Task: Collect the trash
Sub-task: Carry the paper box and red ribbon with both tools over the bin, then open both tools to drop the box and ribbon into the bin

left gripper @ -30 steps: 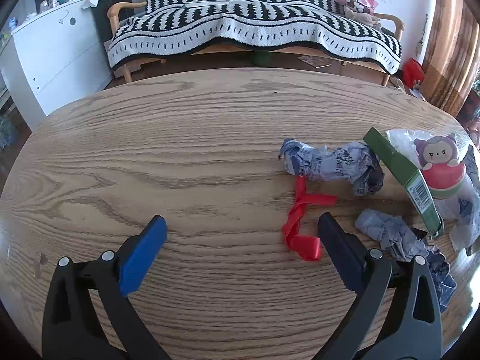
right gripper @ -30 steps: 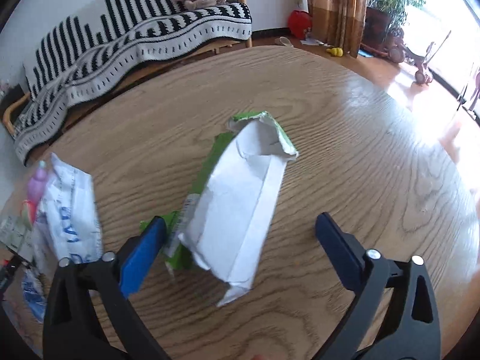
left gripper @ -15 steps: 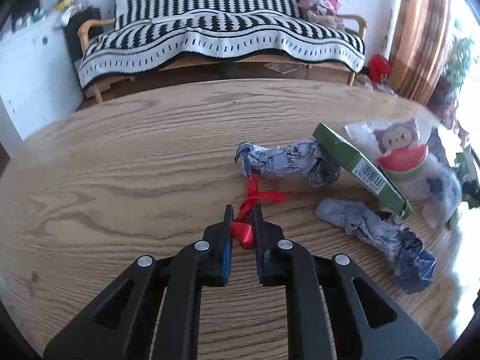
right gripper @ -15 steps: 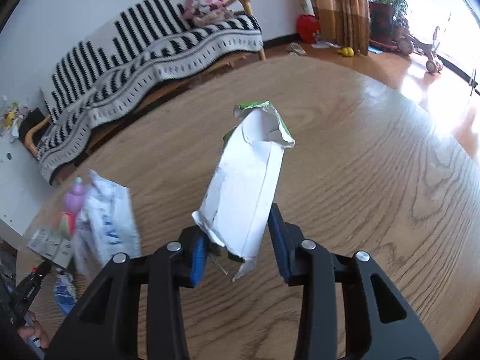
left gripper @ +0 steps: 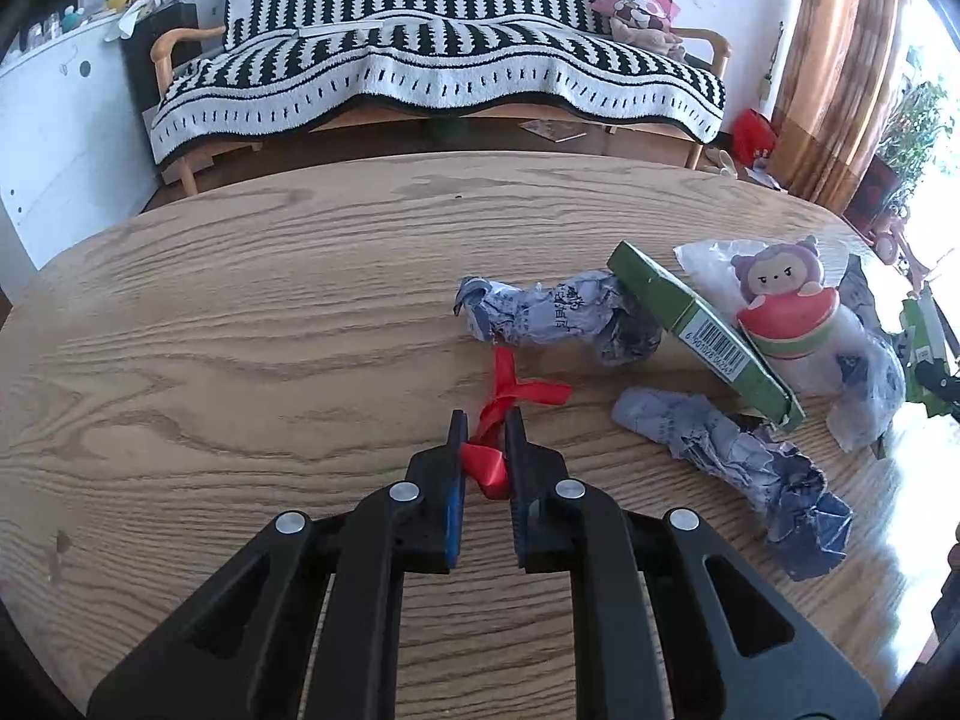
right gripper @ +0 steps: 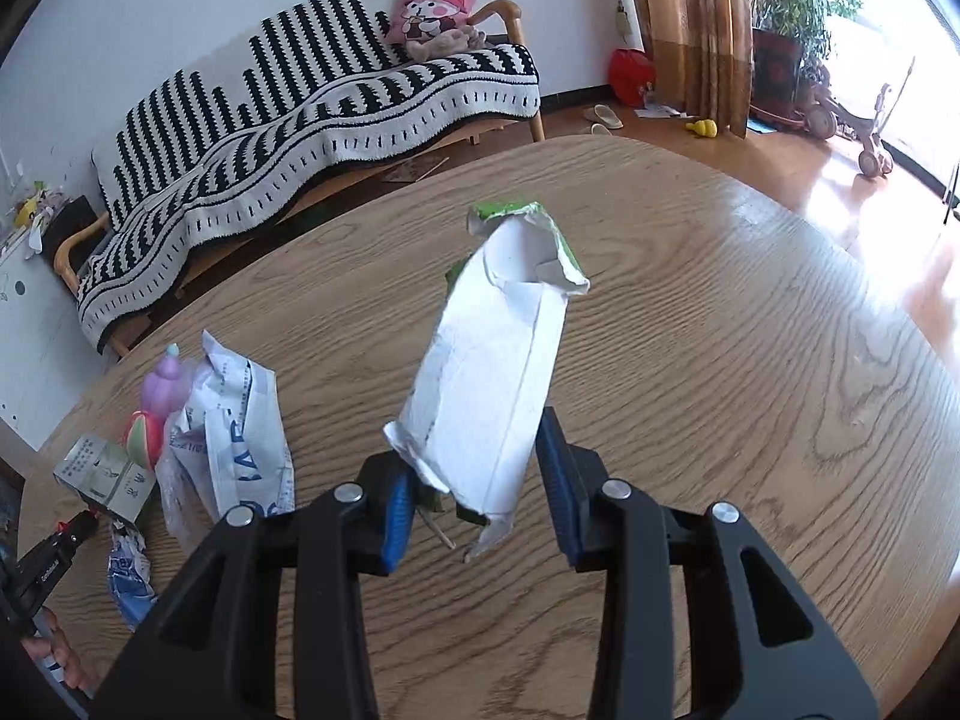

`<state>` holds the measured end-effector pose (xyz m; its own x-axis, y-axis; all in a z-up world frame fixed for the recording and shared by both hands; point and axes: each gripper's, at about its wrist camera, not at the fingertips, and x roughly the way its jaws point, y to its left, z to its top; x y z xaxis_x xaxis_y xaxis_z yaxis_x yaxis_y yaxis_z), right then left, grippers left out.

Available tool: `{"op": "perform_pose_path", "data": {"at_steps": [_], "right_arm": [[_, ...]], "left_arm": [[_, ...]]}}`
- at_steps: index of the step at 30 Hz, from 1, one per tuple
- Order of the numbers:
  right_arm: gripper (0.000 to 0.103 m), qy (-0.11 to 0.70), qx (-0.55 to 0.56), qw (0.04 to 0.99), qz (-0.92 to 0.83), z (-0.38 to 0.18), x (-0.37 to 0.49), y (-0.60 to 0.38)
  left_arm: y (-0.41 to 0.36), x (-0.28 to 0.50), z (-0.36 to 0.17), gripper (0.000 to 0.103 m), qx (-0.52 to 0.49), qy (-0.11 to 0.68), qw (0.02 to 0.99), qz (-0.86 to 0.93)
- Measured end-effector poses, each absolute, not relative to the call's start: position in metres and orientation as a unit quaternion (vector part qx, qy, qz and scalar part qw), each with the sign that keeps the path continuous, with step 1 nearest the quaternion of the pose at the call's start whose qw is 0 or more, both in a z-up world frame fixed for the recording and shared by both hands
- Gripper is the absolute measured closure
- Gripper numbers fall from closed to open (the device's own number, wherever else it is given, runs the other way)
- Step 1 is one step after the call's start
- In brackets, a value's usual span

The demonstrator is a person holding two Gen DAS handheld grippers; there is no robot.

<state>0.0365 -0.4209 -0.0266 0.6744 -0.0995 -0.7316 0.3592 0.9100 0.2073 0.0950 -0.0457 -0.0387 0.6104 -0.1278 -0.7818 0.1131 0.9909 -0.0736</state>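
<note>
My left gripper is shut on a red ribbon that trails forward over the wooden table. Ahead and to the right lie two crumpled blue-grey paper wads, a flat green box and a clear bag with a cartoon toy. My right gripper is shut on a torn white and green paper carton and holds it lifted above the table.
In the right wrist view a crumpled printed plastic bag, the toy and a small box lie at the left. A striped sofa stands behind the table, a white cabinet at the left.
My left gripper moved forward and closed on the red ribbon. My right gripper closed on the carton and lifted it off the table.
</note>
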Motion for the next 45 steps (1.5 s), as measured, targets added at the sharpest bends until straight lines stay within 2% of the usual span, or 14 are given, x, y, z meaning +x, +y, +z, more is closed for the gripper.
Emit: {"op": "perform_pose_path", "data": {"at_steps": [8,14,19,22,26,29,31,34,37,45], "right_arm": [[0.066,0.374,0.181,0.902,-0.118,-0.016,0.038,-0.409],[0.066,0.276,0.198,0.936,-0.091,0.051,-0.023,-0.395],[0.065,0.239,0.163,0.953,-0.085,0.091,-0.124,-0.414],[0.065,0.254,0.133,0.952,-0.112,0.097,-0.195,-0.449],[0.065,0.331,0.151,0.921,-0.137,0.056,-0.274,-0.500],[0.065,0.411,0.229,0.870,-0.146,-0.015,-0.323,-0.539],[0.065,0.445,0.320,0.824,-0.147,-0.071,-0.354,-0.561],[0.065,0.471,0.373,0.784,-0.157,-0.125,-0.385,-0.572],[0.065,0.481,0.383,0.773,-0.156,-0.145,-0.394,-0.574],[0.065,0.477,0.375,0.780,-0.153,-0.147,-0.388,-0.579]], "left_arm": [[-0.054,0.084,-0.023,0.092,-0.002,0.422,0.904,-0.072],[-0.074,0.035,0.029,0.092,-0.011,0.366,0.925,-0.098],[-0.164,-0.047,0.080,0.091,0.013,0.341,0.913,-0.221],[-0.237,-0.100,0.087,0.091,0.041,0.352,0.883,-0.309],[-0.321,-0.159,0.047,0.091,0.045,0.428,0.808,-0.401],[-0.377,-0.203,-0.015,0.091,0.071,0.504,0.748,-0.427],[-0.402,-0.227,-0.059,0.091,0.097,0.554,0.703,-0.434],[-0.418,-0.251,-0.096,0.091,0.160,0.569,0.677,-0.439],[-0.424,-0.258,-0.102,0.091,0.183,0.565,0.671,-0.444],[-0.420,-0.251,-0.105,0.091,0.197,0.553,0.680,-0.439]]}}
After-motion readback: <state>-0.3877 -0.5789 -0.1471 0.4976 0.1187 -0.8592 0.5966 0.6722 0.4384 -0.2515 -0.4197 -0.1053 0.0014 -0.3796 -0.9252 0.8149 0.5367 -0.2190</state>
